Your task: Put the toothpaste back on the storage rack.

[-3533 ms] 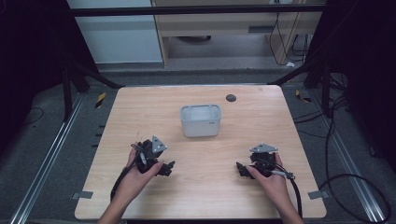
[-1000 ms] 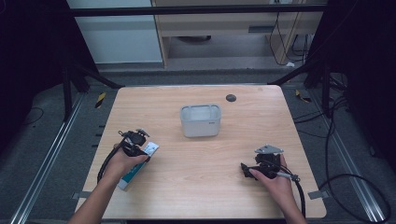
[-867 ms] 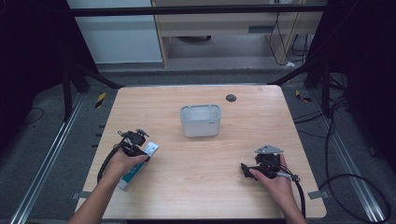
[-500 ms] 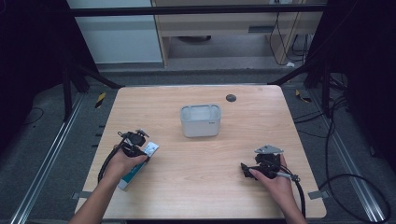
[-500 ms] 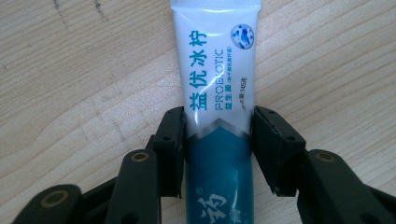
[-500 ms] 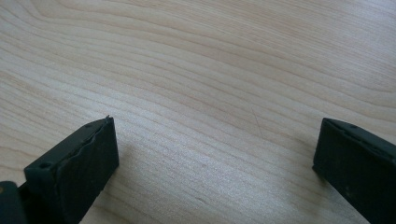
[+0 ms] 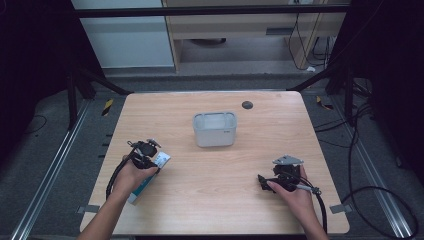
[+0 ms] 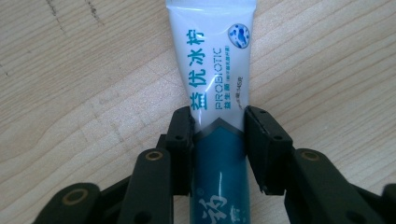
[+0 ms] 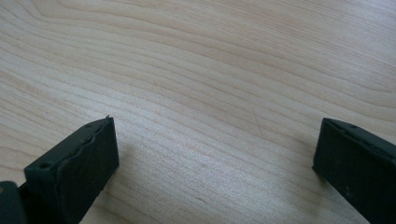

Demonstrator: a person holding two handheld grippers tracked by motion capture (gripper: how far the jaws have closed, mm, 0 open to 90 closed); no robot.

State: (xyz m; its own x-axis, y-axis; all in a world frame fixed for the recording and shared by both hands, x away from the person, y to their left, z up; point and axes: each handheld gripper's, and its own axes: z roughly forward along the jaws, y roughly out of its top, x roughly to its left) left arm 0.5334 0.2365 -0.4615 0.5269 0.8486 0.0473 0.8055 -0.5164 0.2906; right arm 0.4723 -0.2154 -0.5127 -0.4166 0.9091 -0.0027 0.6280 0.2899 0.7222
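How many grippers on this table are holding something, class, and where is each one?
1. The left gripper, near the table's left front, has its jaws closed on a toothpaste tube. The right gripper, near the right front, stands open over bare wood.

lab | dark frame (image 7: 210, 10) around wooden table (image 7: 215, 200); loose floor cables (image 7: 360, 150)

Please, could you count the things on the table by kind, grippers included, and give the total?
Handheld grippers: 2 (left gripper, right gripper)
Toothpaste tube: 1
Plastic container: 1
Small dark round object: 1
Total: 5
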